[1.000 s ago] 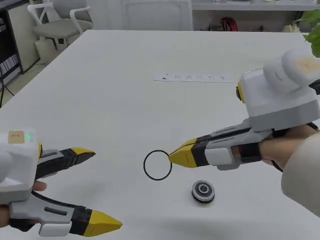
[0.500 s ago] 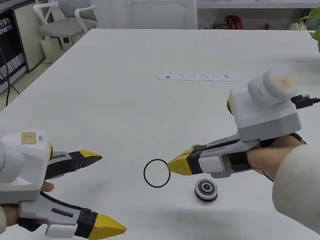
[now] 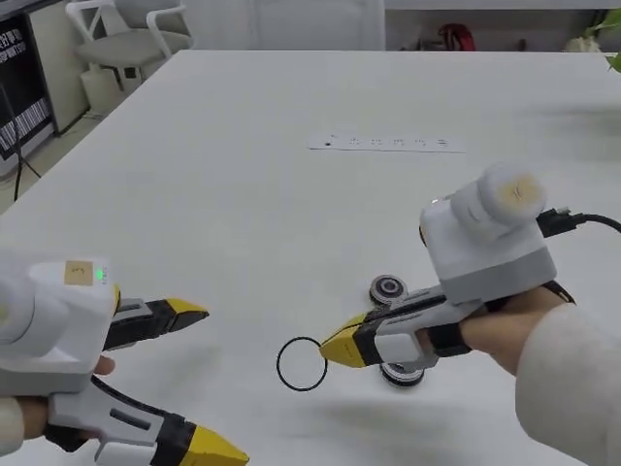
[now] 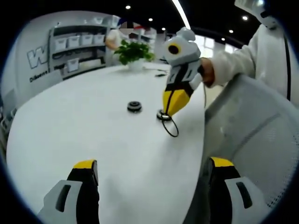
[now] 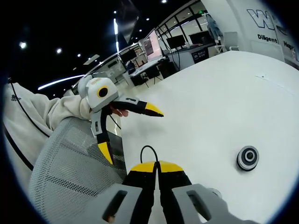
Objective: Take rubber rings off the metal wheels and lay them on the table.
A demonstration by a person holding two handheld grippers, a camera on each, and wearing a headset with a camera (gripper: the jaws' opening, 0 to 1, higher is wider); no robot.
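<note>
My right gripper point(image 3: 332, 350) is shut on a thin black rubber ring point(image 3: 302, 364), which hangs from the yellow tips low over the white table point(image 3: 252, 175). In the right gripper view the ring point(image 5: 148, 151) loops out past the shut jaws point(image 5: 158, 166). One metal wheel point(image 3: 387, 289) stands just beyond the gripper. A second wheel point(image 3: 401, 375) is partly hidden under it. My left gripper point(image 3: 206, 382) is open at the near left, holding nothing. From the left gripper view point(image 4: 152, 168) the right gripper point(image 4: 174, 106), the ring point(image 4: 171, 127) and a wheel point(image 4: 134, 106) lie ahead.
A flat white strip with small markings point(image 3: 385, 144) lies farther back on the table. An office chair point(image 3: 121, 39) stands past the far left corner. A mesh chair back point(image 5: 70, 168) is close to the near table edge.
My right gripper has come nearer and lower with the ring, so it now covers the near wheel, and the far wheel has come out from behind it. The left gripper stays open.
</note>
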